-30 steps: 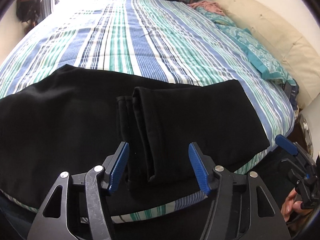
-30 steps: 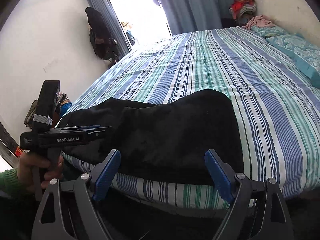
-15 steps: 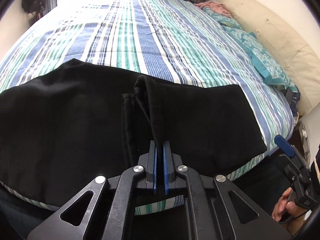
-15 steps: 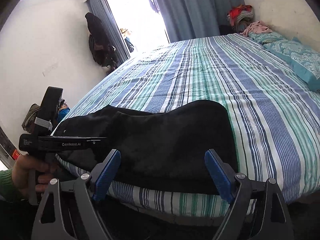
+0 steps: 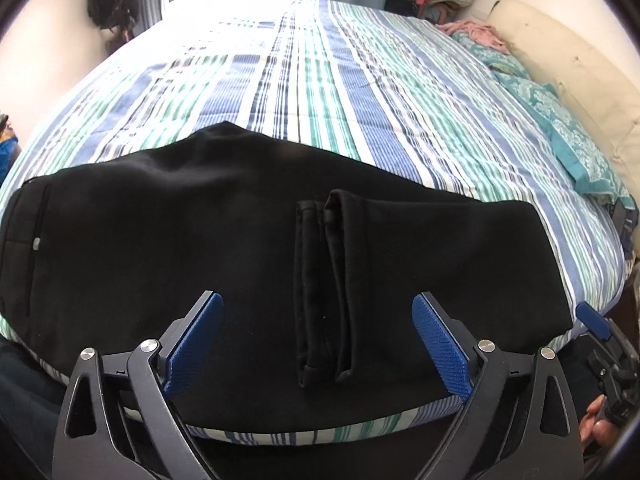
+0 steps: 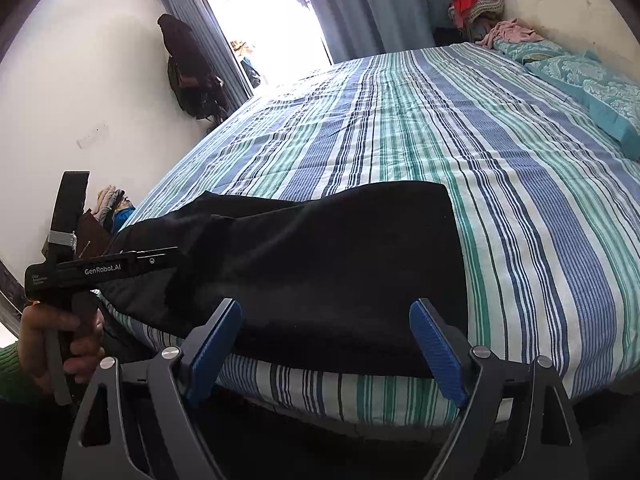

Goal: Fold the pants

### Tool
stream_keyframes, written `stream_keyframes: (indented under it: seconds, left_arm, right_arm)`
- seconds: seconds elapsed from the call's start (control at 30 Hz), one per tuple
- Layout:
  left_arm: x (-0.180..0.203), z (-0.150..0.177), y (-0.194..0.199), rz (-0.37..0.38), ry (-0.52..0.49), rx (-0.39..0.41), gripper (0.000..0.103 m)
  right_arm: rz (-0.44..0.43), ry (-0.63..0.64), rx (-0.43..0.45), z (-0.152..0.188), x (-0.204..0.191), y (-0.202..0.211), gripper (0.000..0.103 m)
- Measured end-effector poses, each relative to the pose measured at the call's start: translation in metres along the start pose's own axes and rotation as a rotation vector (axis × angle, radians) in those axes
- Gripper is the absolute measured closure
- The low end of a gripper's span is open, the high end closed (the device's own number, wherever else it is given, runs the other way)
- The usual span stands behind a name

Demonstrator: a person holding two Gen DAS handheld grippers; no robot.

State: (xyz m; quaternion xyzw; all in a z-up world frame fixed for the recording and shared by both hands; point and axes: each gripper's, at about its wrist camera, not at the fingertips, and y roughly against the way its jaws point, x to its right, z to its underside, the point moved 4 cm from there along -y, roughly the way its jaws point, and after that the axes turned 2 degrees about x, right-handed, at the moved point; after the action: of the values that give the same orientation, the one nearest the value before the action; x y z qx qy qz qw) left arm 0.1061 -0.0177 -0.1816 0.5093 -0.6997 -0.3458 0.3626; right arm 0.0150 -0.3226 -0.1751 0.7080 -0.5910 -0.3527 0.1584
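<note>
Black pants point(image 5: 200, 240) lie folded across the near edge of the striped bed point(image 5: 320, 100). The leg cuffs point(image 5: 324, 292) rest doubled on top, near the middle. My left gripper point(image 5: 318, 340) is open and empty, its jaws spread wide on either side of the cuffs, just above them. In the right wrist view the pants point(image 6: 320, 264) lie ahead at the bed edge. My right gripper point(image 6: 326, 344) is open and empty at the mattress edge, in front of the folded end. The left gripper's body point(image 6: 100, 270) shows at the left, held by a hand.
Teal patterned pillows point(image 5: 560, 128) and a cream headboard point(image 5: 560, 60) line the right side. A clothes pile point(image 6: 476, 4) sits in the far corner. Dark garments point(image 6: 188, 68) hang on the left wall by a bright doorway with curtains point(image 6: 384, 0).
The left gripper was open, shut on the leg cuffs half a second ago, and is open again now, with the cuffs lying flatter. The right gripper has stayed open and has barely moved.
</note>
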Motion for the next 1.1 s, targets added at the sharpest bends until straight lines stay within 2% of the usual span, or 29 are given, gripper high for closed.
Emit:
stream_keyframes:
  seconds: [0.1,0.17,0.2,0.23,0.3,0.43,0.5,0.67,0.73,0.8,0.87,0.93,1.0,1.07,1.1]
  left_arm:
    - [-0.001,0.003,-0.029,0.03,0.03,-0.123,0.008]
    - [0.002,0.003,-0.036,-0.001,0.008,-0.123,0.013]
    - [0.005,0.001,-0.033,0.001,-0.001,-0.101,0.05]
    - [0.008,-0.001,-0.032,0.043,0.008,-0.1,0.091]
    - [0.007,-0.005,-0.025,0.067,0.03,-0.098,0.092]
    - [-0.008,-0.01,0.0,0.06,0.034,-0.031,0.093]
    - [-0.016,-0.003,-0.007,0.057,0.029,-0.055,0.093]
    - [-0.011,0.009,-0.019,0.03,-0.004,-0.05,0.09]
    - [-0.012,0.009,-0.019,0.032,-0.008,-0.049,0.089]
    - [-0.015,0.011,-0.02,0.043,0.001,-0.047,0.085]
    - [-0.019,0.012,-0.019,0.049,0.006,-0.038,0.081]
    - [-0.021,0.014,-0.017,0.066,0.024,-0.03,0.079]
    - [-0.022,0.014,-0.018,0.076,0.04,-0.029,0.079]
    - [-0.021,0.012,-0.02,0.076,0.042,-0.03,0.078]
    - [-0.02,0.011,-0.02,0.075,0.04,-0.029,0.078]
  right_arm:
    - [-0.005,-0.008,-0.01,0.001,0.001,-0.003,0.017]
    - [-0.001,-0.004,-0.004,-0.001,0.0,-0.003,0.017]
    - [0.003,0.0,0.005,-0.001,0.0,-0.002,0.017]
    - [0.009,0.005,0.014,-0.002,0.0,0.0,0.017]
    - [0.018,0.009,0.023,-0.002,0.0,0.003,0.017]
    - [0.038,-0.007,0.015,-0.002,0.007,0.004,0.017]
    - [0.04,-0.026,0.022,-0.003,0.011,0.006,0.017]
    - [-0.033,-0.022,0.018,-0.027,0.004,-0.01,0.017]
    - [-0.115,-0.038,-0.056,-0.026,0.002,-0.036,0.017]
    - [-0.14,-0.096,-0.238,-0.003,0.015,-0.079,0.015]
    - [-0.151,-0.07,-0.173,-0.005,0.015,-0.075,0.016]
    - [-0.147,-0.073,-0.239,-0.018,0.011,-0.074,0.016]
    - [-0.168,-0.076,-0.181,-0.043,0.012,-0.062,0.016]
    - [-0.12,-0.06,-0.133,-0.071,0.019,-0.061,0.016]
    - [-0.096,-0.067,-0.141,-0.081,0.026,-0.068,0.016]
